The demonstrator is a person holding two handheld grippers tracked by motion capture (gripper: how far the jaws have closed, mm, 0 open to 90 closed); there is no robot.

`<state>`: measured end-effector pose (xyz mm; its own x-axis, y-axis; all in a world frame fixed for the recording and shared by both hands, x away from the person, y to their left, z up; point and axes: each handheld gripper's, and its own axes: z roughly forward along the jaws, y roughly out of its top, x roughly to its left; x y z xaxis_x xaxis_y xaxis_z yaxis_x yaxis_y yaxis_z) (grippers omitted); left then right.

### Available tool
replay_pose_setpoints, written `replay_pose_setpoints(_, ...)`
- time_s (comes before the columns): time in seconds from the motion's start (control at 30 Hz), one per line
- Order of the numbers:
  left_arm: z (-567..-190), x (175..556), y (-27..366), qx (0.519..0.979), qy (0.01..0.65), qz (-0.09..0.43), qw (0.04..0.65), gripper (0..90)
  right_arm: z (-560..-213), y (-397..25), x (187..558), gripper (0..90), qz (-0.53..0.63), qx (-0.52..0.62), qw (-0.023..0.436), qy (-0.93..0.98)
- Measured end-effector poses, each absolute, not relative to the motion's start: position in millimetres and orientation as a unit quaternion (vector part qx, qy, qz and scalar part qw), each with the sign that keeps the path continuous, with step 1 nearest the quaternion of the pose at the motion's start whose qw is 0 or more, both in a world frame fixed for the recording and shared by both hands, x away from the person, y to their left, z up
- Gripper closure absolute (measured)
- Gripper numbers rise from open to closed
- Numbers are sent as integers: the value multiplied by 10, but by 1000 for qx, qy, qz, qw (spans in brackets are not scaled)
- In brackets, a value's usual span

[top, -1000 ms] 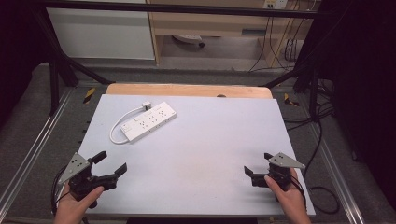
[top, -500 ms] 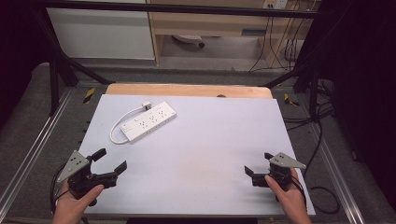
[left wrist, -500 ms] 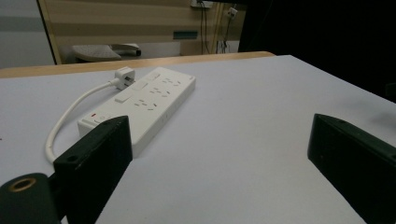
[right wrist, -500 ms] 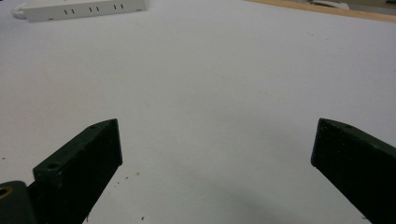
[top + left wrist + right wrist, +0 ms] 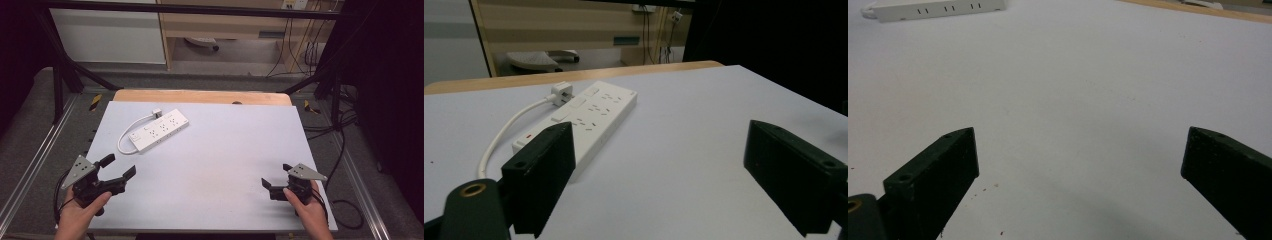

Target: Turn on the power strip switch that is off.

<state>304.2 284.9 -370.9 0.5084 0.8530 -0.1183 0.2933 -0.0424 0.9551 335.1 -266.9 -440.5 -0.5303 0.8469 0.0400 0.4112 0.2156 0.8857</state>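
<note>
Power strip (image 5: 160, 131), white with a looped white cord and plug, lay in the upper left of the high view, on the far left part of the table (image 5: 225, 150). No writing could be read on it; a small red mark showed near its switch end in the left gripper view (image 5: 589, 117).

Left gripper (image 5: 116, 168), held by a hand (image 5: 80, 215) at the lower left of the high view, had its jaws spread wide with nothing between them. In its own view the strip sat just beyond the left jaw, apart from it. Right gripper (image 5: 276, 177), held by the other hand (image 5: 307, 210) at the lower right, was likewise wide and empty; in its own view the strip (image 5: 938, 9) showed at the upper left, well apart.

Between the grippers the pale tabletop lay bare and open. A wooden edge (image 5: 200, 96) ran along the table's far side. Both grippers sat near the near edge, the right one also close to the right edge.
</note>
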Motion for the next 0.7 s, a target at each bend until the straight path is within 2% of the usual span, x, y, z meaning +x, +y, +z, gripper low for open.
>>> replay_pose_setpoints(0.7, -3558, 3210, 2807, 673, 418, 269, 548, 104, -4408, -2662, 3350, 24, 461, 422, 235, 745)
